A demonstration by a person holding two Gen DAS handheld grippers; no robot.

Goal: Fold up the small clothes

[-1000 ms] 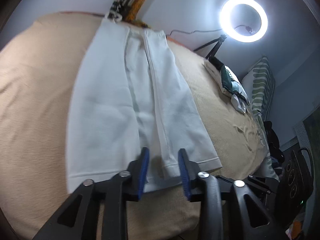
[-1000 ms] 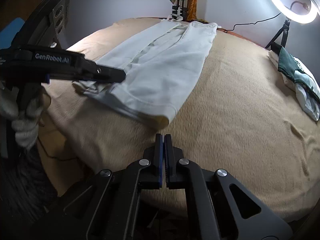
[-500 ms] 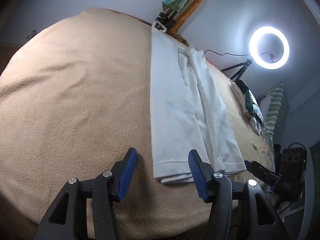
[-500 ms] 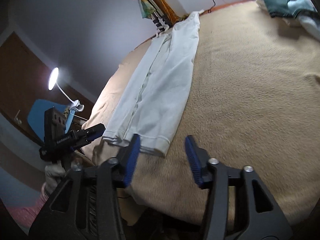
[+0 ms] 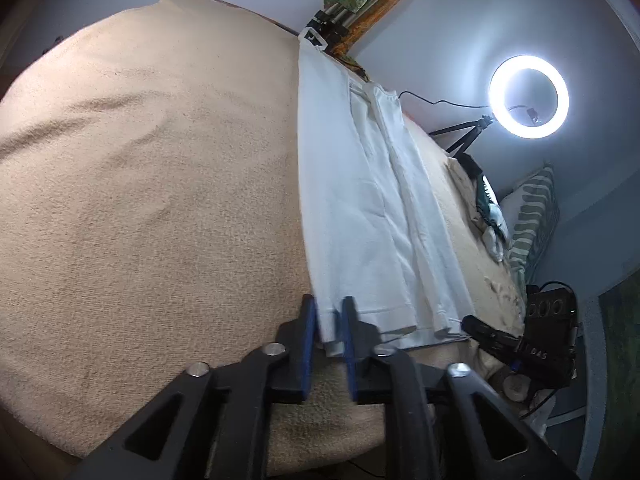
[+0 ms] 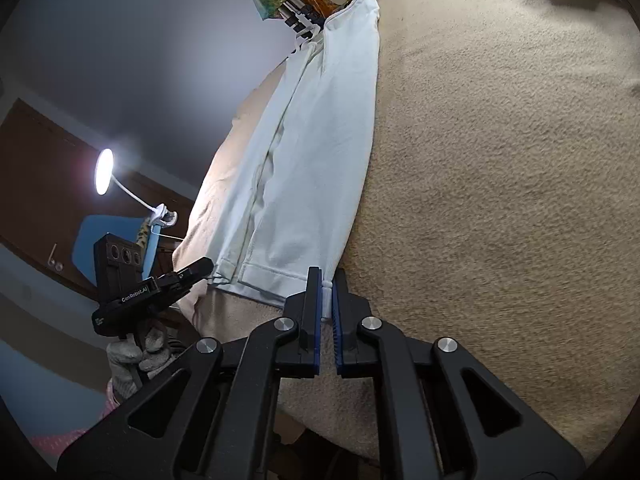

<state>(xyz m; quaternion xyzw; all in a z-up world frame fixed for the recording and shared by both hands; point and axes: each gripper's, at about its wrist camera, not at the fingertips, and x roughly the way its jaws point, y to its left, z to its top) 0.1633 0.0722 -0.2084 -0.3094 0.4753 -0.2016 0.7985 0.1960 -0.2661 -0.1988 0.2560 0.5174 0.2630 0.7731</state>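
Observation:
A white garment (image 5: 360, 208), folded lengthwise into a long strip, lies flat on the tan blanket (image 5: 152, 184); it also shows in the right wrist view (image 6: 312, 160). My left gripper (image 5: 329, 316) is shut on the near left corner of its hem. My right gripper (image 6: 327, 292) is shut on the near right corner of the hem. The right gripper's tip shows in the left wrist view (image 5: 480, 326), and the left gripper shows in the right wrist view (image 6: 196, 270), both at the hem.
A lit ring light (image 5: 528, 96) on a tripod stands beyond the bed. Folded dark green and white clothes (image 5: 490, 216) and a striped pillow (image 5: 532, 208) lie at the right. A desk lamp (image 6: 106, 176) and a blue chair (image 6: 100, 236) are at the left.
Both grippers went from open in front of the hem to closed on its two near corners. The views moved closer to the cloth edge.

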